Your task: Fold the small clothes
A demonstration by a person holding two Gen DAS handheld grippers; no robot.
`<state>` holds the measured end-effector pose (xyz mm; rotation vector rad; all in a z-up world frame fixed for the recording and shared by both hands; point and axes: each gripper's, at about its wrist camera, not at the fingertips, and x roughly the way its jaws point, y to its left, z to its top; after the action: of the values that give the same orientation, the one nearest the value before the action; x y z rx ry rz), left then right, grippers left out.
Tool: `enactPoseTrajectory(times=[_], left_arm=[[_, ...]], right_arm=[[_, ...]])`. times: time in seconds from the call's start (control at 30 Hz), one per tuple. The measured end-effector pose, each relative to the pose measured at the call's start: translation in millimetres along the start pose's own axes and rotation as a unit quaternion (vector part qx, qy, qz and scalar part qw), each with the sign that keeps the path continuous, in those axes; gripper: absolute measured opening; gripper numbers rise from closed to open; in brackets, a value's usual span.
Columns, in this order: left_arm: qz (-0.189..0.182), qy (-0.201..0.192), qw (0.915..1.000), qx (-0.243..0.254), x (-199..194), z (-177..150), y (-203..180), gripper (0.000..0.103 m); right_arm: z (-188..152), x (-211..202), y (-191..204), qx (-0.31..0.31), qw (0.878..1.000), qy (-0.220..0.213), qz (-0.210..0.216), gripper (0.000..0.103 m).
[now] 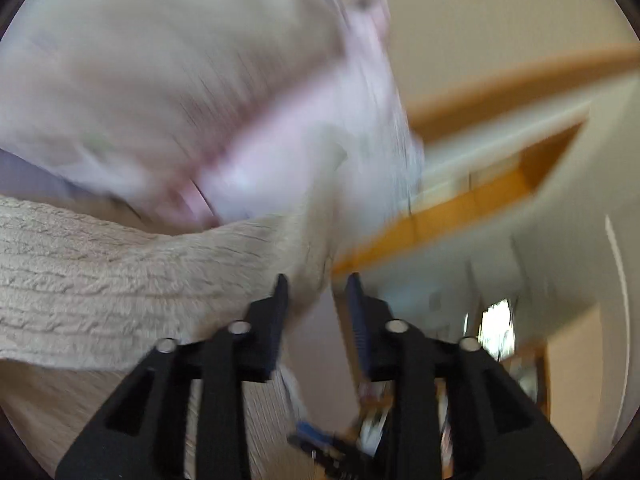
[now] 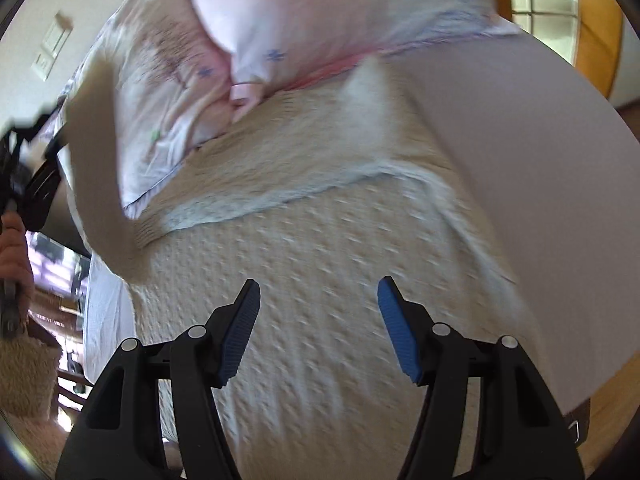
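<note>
A beige knitted garment hangs in the air in the left wrist view, its edge pinched between the narrowly spaced fingers of my left gripper. The view is blurred by motion. In the right wrist view the same beige cloth hangs at the far left from the left gripper, raised above the bed. My right gripper is open and empty, low over the cream textured bedspread.
A bed with a cream bedspread and a pale blue blanket edge fills the right wrist view. Pink and white pillows lie at its head, also in the left wrist view. A wooden frame stands far right.
</note>
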<state>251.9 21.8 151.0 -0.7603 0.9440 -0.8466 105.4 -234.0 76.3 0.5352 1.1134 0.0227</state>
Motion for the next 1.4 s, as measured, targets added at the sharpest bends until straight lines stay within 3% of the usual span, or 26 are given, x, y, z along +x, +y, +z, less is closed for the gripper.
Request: enactPoseTrajectory(times=[0.07,0.13,0.33,0.43,0.5,0.57,0.67,0.8,0.87,0.97,1.03,1.13,1.27,1.4], left_arm=[[0.013,0.055,0.9979,0.031,30.7,-33.0,-16.0,0.033],[0.027,0.068,0.9962,0.048,24.7,-54.5,-14.8,0.04],[0.131,0.076,0.9875,0.042,-75.1,-126.3,27.0,0.056],[0.172,0.068,0.9827,-0.008,-130.0,-177.4,53.0,0.06],[0.193,0.053,0.9774,-0.068,-158.7,-216.3,78.7,0.065],[0.206,0.041,0.9707,-0.117,-168.2,-241.9,97.6,0.066],[0.211,0.037,0.9619,-0.17,-170.0,-273.8,123.4,0.067],[0.201,0.032,0.962,-0.182,-148.3,-283.1,136.1,0.067],[0.196,0.031,0.962,-0.187,-141.2,-284.9,143.9,0.067],[0.194,0.028,0.9625,-0.187,-138.1,-286.0,149.0,0.057],[0.183,0.024,0.9641,-0.191,-138.8,-285.2,148.4,0.032],[0.166,0.026,0.967,-0.191,-141.9,-286.7,144.6,0.009],[0.12,0.009,0.977,-0.176,-150.6,-272.8,123.9,0.008],[0.066,-0.037,0.9886,-0.13,-160.0,-215.6,92.6,0.007]], right_arm=[[-7.1,-15.3,-20.8,0.01,1.0,-0.006,0.004,0.063],[-16.7,-29.7,-39.0,0.016,1.0,-0.007,0.009,0.063],[-54.5,-61.8,-103.4,0.046,0.996,0.042,0.06,0.063],[-72.1,-66.0,-132.6,0.067,0.992,0.077,0.074,0.063],[-82.1,-58.1,-150.1,0.093,0.986,0.108,0.083,0.063],[-87.3,-48.8,-163.0,0.114,0.981,0.131,0.091,0.063],[-94.9,-27.2,-176.5,0.155,0.966,0.155,0.137,0.062],[-99.8,-12.4,-175.8,0.17,0.954,0.167,0.181,0.049],[-101.1,-6.8,-175.0,0.163,0.952,0.179,0.187,0.028],[-101.1,-4.8,-168.0,0.155,0.951,0.18,0.199,0.014],[-99.6,-11.1,-163.6,0.143,0.951,0.173,0.212,0.013],[-90.4,-22.7,-146.8,0.124,0.951,0.157,0.236,0.011],[-65.5,-42.2,-123.9,0.11,0.949,0.115,0.273,0.01],[-6.3,-55.2,-93.3,0.094,0.945,0.045,0.309,0.01]])
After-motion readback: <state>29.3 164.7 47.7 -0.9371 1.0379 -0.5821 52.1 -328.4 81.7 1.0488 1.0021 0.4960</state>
